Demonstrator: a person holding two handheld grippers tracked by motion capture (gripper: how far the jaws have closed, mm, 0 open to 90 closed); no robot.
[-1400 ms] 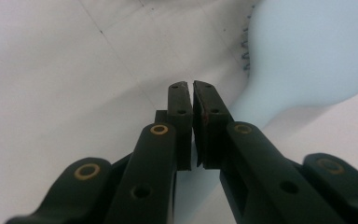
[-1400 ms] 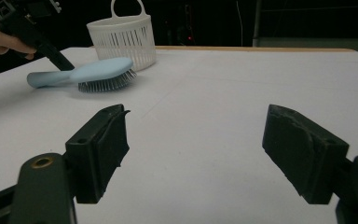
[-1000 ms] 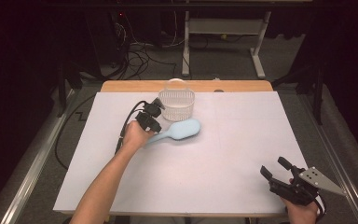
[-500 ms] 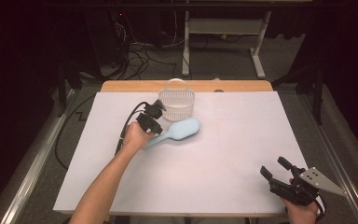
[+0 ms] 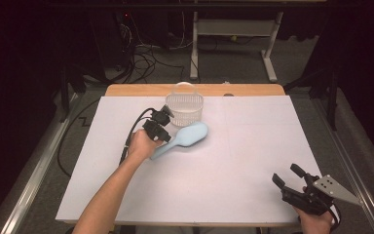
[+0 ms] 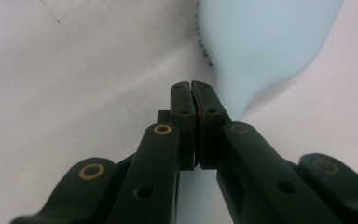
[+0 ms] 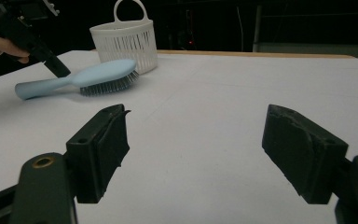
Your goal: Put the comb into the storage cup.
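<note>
The high view looks forward and down over the whole table. Each gripper view sits low and close along its jaws. All three share the hairbrush.

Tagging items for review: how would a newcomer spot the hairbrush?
On the white table, look at the far edge for the white slotted plastic basket. Right before it lies the pale blue plastic hairbrush, bristles down: the only coloured item.
</note>
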